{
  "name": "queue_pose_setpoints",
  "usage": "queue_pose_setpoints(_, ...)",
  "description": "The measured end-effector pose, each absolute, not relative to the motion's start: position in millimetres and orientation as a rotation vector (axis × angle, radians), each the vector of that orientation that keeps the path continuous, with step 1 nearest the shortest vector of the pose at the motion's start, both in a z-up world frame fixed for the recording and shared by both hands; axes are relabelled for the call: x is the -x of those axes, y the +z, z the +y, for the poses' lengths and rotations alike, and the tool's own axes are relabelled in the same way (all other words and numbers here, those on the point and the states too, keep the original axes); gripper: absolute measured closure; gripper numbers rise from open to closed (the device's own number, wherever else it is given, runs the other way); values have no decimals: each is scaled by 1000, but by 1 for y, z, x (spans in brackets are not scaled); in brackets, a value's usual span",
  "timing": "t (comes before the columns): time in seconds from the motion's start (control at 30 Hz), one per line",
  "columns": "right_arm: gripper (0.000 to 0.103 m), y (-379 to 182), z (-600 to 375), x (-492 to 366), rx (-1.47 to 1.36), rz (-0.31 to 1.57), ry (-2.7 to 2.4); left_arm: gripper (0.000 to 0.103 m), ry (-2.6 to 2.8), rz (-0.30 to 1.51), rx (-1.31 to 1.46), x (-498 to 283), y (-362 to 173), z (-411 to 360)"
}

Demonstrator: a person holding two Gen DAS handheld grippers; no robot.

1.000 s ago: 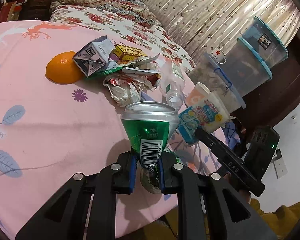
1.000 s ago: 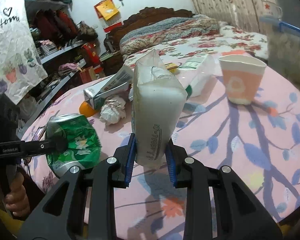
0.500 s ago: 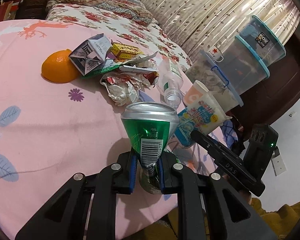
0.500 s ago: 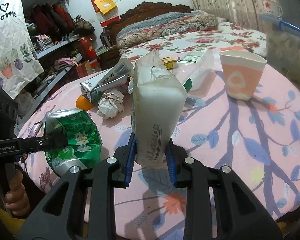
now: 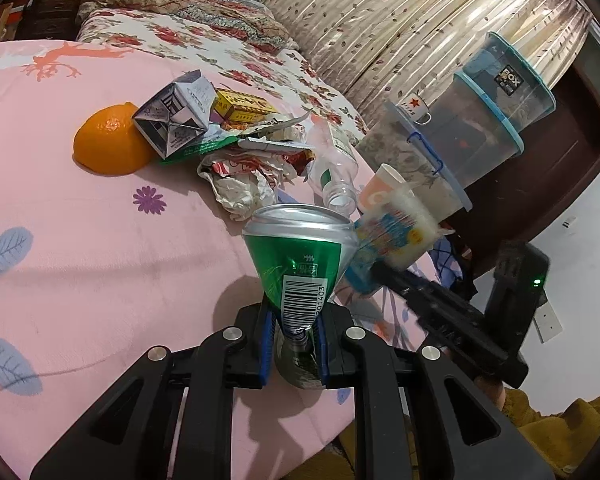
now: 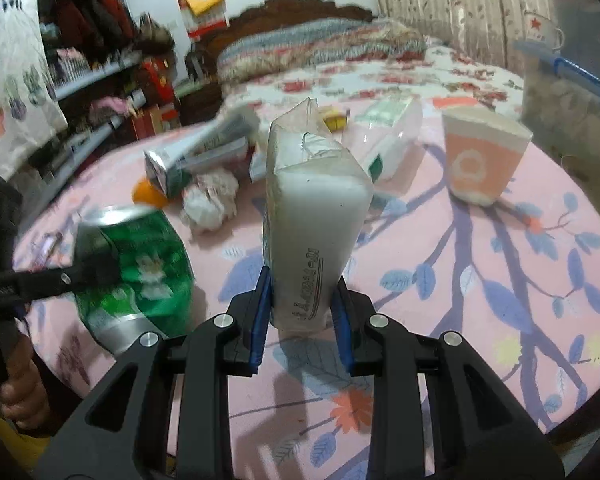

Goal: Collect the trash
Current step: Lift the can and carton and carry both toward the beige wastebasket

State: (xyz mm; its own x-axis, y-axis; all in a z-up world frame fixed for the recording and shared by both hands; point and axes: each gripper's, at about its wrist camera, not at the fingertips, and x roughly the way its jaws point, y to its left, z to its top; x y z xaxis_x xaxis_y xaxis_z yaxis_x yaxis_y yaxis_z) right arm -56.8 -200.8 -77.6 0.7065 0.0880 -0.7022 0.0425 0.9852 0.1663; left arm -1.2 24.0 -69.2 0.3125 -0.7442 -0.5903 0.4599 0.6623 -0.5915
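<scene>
My left gripper (image 5: 294, 344) is shut on a crushed green can (image 5: 300, 256), held above the near edge of the pink table (image 5: 60, 208). The can also shows at the left of the right wrist view (image 6: 136, 272). My right gripper (image 6: 302, 320) is shut on a white plastic pack (image 6: 312, 224), held upright above the table; it shows beside the can in the left wrist view (image 5: 392, 236). More trash lies on the table: a grey carton (image 5: 176, 114), crumpled wrappers (image 5: 244, 180), a clear bottle (image 5: 336, 176), a yellow box (image 5: 240, 106), an orange peel (image 5: 108, 144) and a pink paper cup (image 6: 480, 160).
Stacked clear storage boxes (image 5: 460, 136) with a white mug (image 5: 416, 106) stand right of the table. A bed (image 6: 340, 52) with floral bedding lies behind it, with curtains (image 5: 400, 20) beyond. Shelves of clutter (image 6: 100, 60) fill the left side.
Both grippers keep their hold. The left one has drawn back slightly with the can, and the right one has moved closer to it with the pack; the right view is now motion-blurred.
</scene>
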Motion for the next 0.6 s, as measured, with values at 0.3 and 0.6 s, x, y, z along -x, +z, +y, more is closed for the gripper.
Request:
queue_pose_setpoints(0.3,72,-69,-189,62,-142,769,-27,88,-889,951,322,-5,-72,20)
queue_pose_setpoints(0.6,72,-57,-205,87,-209,699,-136,89,-986,938,262,-9,-55,4)
